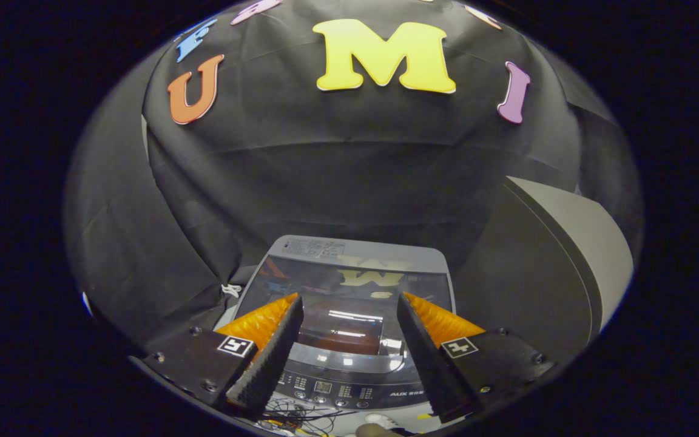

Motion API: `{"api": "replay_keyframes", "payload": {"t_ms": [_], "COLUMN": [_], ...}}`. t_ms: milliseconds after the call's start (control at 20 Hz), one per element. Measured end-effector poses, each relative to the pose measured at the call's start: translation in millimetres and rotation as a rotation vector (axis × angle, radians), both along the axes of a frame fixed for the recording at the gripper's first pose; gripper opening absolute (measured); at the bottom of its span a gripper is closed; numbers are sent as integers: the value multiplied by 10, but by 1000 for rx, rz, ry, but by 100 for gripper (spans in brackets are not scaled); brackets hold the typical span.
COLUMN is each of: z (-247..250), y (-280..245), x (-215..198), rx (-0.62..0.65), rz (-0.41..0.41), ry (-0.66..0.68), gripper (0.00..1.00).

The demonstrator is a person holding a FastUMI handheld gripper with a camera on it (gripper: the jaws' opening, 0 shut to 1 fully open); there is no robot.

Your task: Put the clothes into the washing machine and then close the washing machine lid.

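Currently the claw [349, 303] is spread wide, with a broad gap between its two fingers [270, 352]; nothing is held and neither finger touches anything. The fingers point forward and downward over the washing machine [349, 315], which stands just ahead of and below them against the black cloth wall [337, 170].

The washing machine lid [349, 291] lies flat and closed on top of the machine. Its glossy dark panel mirrors overhead lights. A grey band with a small label [313, 247] runs along the rear edge of the top, nearest the wall.

The control panel [340, 388] runs across the front edge of the machine, between and below the fingers, with rows of small buttons and a small display. Loose thin cables [301, 419] lie just in front of the panel, beneath the fingers.

A large grey curved object [568, 255] stands beside the machine on its right side; what it is cannot be determined.
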State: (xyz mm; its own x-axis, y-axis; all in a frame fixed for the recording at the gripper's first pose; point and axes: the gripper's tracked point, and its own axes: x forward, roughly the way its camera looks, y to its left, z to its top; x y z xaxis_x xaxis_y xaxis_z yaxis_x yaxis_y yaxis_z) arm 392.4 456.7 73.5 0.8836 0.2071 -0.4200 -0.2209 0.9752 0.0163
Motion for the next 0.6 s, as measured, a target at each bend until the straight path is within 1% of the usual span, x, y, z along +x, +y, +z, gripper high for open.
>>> {"api": "replay_keyframes", "payload": {"t_ms": [250,450,600], "z": [205,782,1195], "y": [-34,-164,-319], "x": [-190,-483,-800], "rx": [7,-12,12], "rz": [23,65,96], "ry": [-49,-213,-320], "gripper": [97,97,97]}}
